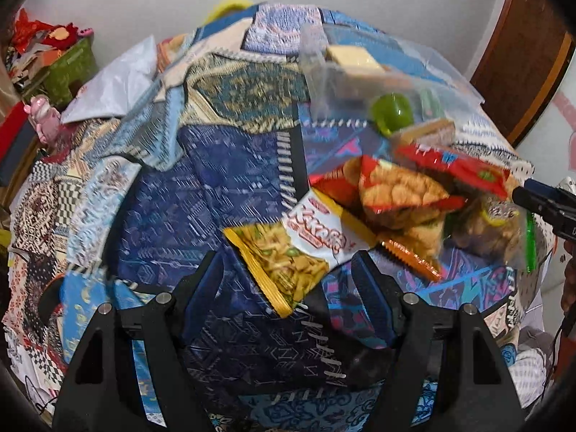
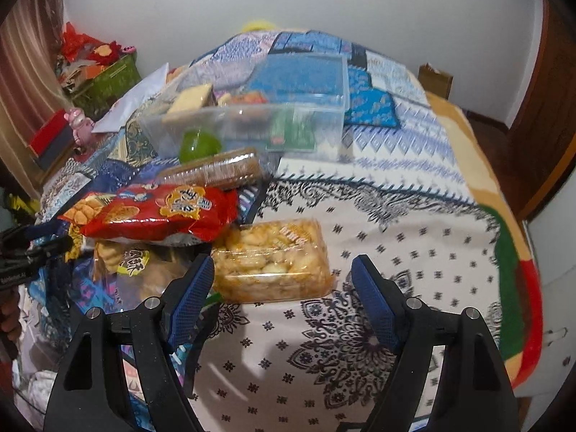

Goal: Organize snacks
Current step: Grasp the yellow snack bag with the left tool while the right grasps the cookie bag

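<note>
A heap of snack packets lies on a patchwork bedspread (image 1: 223,194). In the left wrist view my left gripper (image 1: 288,262) stands open over a yellow packet (image 1: 277,270), whose lower end lies between the blue pads (image 1: 203,288) without being pressed. A white-and-red packet (image 1: 318,234) and a red cracker bag (image 1: 392,190) lie just beyond it. My right gripper (image 2: 283,262) is open too, with a clear pack of biscuits (image 2: 273,266) just ahead of its tips. A red bag (image 2: 158,212) and a biscuit sleeve (image 2: 216,171) lie to its left. Behind stands a clear plastic box (image 2: 316,108) holding wafers.
A green round thing (image 2: 199,145) sits at the box's near corner. At the far left are a green crate (image 2: 108,79) of red items, a pink figure (image 2: 77,124) and a white bag (image 2: 140,100). White patterned cloth (image 2: 414,252) covers the bed's right side.
</note>
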Tool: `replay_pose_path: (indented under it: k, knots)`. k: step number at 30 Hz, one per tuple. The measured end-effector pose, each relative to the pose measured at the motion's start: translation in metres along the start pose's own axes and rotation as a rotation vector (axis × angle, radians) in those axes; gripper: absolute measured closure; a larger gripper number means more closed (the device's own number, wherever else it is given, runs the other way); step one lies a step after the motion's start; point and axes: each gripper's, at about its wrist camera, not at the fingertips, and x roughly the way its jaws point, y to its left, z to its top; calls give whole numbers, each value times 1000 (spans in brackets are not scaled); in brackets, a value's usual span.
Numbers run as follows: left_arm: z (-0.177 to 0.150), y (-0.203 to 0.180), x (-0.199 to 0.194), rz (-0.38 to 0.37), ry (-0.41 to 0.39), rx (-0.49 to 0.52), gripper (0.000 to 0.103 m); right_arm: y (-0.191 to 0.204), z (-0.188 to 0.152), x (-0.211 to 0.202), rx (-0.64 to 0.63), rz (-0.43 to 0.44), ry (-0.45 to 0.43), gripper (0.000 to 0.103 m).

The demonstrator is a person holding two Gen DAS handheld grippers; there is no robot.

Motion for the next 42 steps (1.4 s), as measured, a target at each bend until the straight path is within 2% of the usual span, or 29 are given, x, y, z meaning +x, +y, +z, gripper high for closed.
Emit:
replay_pose_path:
  k: [6, 10, 16, 18, 21, 25, 31, 37, 39, 41, 42]
  knots:
    - [1, -2, 20, -9, 40, -11, 30, 6, -1, 9, -8, 16, 19, 22]
    - [5, -5, 26, -3, 38, -2, 24, 7, -1, 15, -20, 9, 28, 19]
    - [14, -3, 32, -28, 35, -41, 21, -3, -1, 26, 51, 66, 46, 20]
    - [16, -2, 33, -34, 31, -60, 19, -4, -2, 27, 63, 78, 42, 20]
    - [20, 1, 37, -33, 23, -83, 19, -1, -3, 27, 46, 77, 31, 27]
    - [24, 6, 41, -29, 1, -135, 20, 2, -2, 26, 26, 67, 17, 29]
    - [19, 11, 37, -6, -34, -141, 39, 0, -2, 25, 34, 61, 3, 30]
    - [17, 24, 24, -19, -53, -170, 51, -6, -2, 19, 52, 46, -15, 30]
    - [15, 25, 18, -11, -66, -160, 62, -9, -2, 15, 56, 39, -26, 30]
    - [16, 28, 10, -9, -87, -159, 78, -11, -2, 11, 63, 33, -36, 30]
    - [17, 29, 6, -13, -94, -159, 82, -14, -1, 8, 68, 29, -43, 30]
